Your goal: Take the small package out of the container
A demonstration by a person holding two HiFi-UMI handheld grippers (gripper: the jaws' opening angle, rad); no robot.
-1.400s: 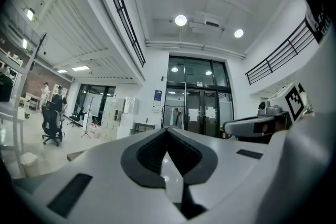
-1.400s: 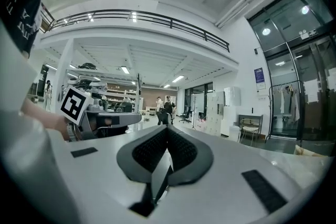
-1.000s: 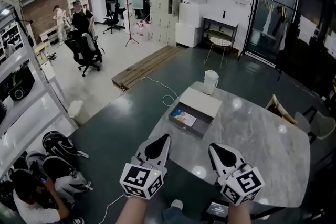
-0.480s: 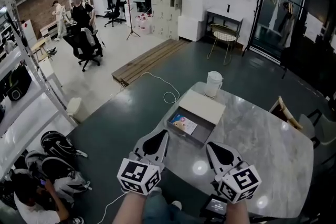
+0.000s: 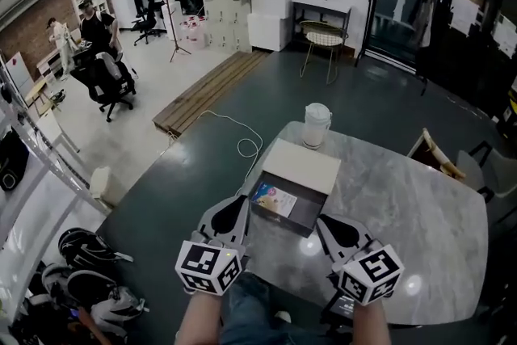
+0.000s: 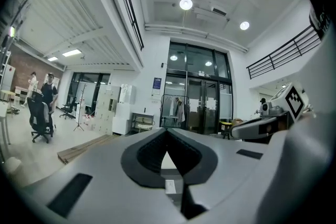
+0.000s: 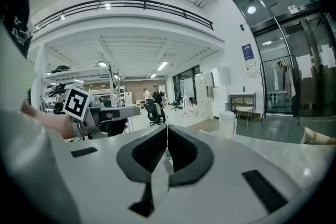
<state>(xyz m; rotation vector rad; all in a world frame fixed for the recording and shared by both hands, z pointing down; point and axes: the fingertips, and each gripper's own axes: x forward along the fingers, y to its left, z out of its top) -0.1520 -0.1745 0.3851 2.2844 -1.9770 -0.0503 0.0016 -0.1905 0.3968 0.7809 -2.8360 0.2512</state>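
A grey open container (image 5: pixel 300 213) sits near the front left edge of the marble table (image 5: pixel 404 206), its beige lid (image 5: pixel 300 166) lying over the far half. The small colourful package (image 5: pixel 272 198) lies flat inside at the left. My left gripper (image 5: pixel 241 202) hovers just left of the container's near corner, jaws shut and empty; its own view shows the tips (image 6: pixel 167 134) meeting. My right gripper (image 5: pixel 321 222) hangs by the container's near right side, also shut with nothing in it (image 7: pixel 167 131).
A white lidded jug (image 5: pixel 316 124) stands at the table's far edge behind the container. A white cable (image 5: pixel 242 143) loops on the dark floor to the left. Bags (image 5: pixel 89 246) lie on the floor at lower left. A chair (image 5: pixel 440 157) stands at the table's right.
The head view has come closer to the table. Both grippers now sit nearer the container, the left tip almost at its near left corner. Jaws stay shut.
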